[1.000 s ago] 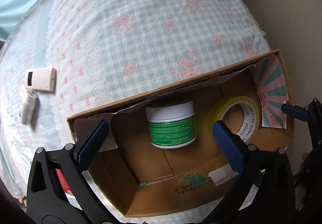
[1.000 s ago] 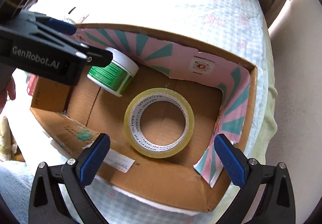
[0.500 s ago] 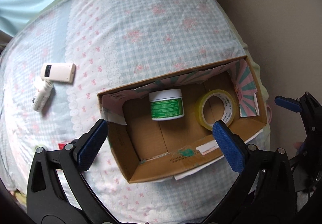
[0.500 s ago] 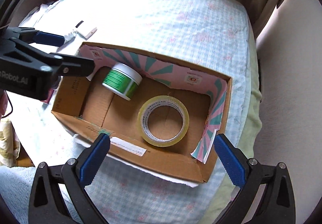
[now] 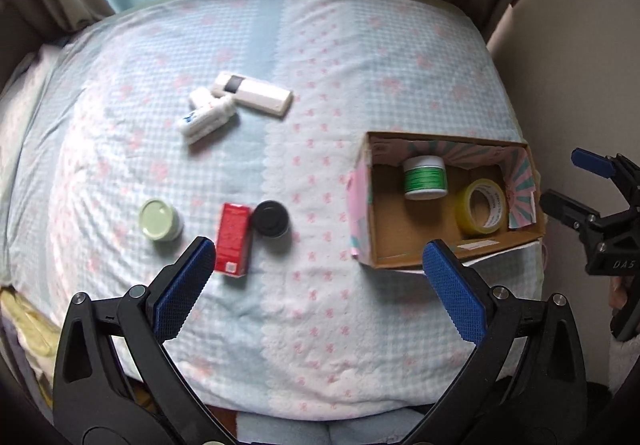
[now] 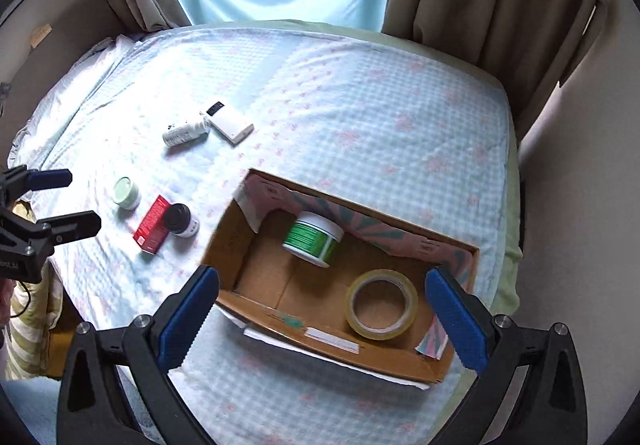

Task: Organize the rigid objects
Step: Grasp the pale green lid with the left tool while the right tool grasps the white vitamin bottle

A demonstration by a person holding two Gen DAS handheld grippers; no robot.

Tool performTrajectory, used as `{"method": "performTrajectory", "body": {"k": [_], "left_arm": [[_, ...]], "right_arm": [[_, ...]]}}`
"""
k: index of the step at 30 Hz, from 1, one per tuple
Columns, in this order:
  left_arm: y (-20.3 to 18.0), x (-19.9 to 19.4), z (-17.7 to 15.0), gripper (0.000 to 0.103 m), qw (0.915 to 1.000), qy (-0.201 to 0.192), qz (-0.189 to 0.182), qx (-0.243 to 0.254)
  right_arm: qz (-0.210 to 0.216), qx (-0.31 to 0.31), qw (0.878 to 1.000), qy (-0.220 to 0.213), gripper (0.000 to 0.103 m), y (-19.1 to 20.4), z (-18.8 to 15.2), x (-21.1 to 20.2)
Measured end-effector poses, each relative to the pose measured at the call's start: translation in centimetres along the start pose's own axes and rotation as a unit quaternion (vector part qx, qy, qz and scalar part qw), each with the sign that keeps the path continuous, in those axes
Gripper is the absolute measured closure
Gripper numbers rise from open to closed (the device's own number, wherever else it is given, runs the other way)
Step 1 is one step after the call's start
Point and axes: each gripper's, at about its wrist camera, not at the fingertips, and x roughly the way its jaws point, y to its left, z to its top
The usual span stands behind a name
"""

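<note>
Both hand-held grippers hang above the bed, jaws spread wide and empty: the left hand-held gripper (image 5: 316,281) at lower centre, the right hand-held gripper (image 6: 320,307) over the cardboard box (image 6: 256,309). The box holds a green-labelled jar (image 6: 314,239) and tape roll (image 6: 382,303). The red carton (image 5: 233,239), left of centre, seems the nearest pick: approach across its narrow sides, clear of the black-lidded jar (image 5: 271,218) touching it.
</note>
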Motion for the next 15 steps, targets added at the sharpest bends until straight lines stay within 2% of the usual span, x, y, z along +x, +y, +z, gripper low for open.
{"method": "performTrajectory", "body": {"k": [5,9,15], "left_arm": [[7.3,-0.6,-2.9,0.000,0.9986,-0.004,0.028,-0.044],[12.7,-0.1,-4.6,0.000,0.9973,0.005,0.037,-0.063],[19.1,2.9,-5.4,0.000,0.9977,0.022,0.030,-0.056]], "right_arm": [[0.043,0.044,0.998,0.011,0.000,3.8,1.2,1.4],[0.051,0.084,0.995,0.016,0.000,7.5,2.4,2.2],[0.060,0.158,0.985,0.016,0.000,12.8,5.7,3.8]]}}
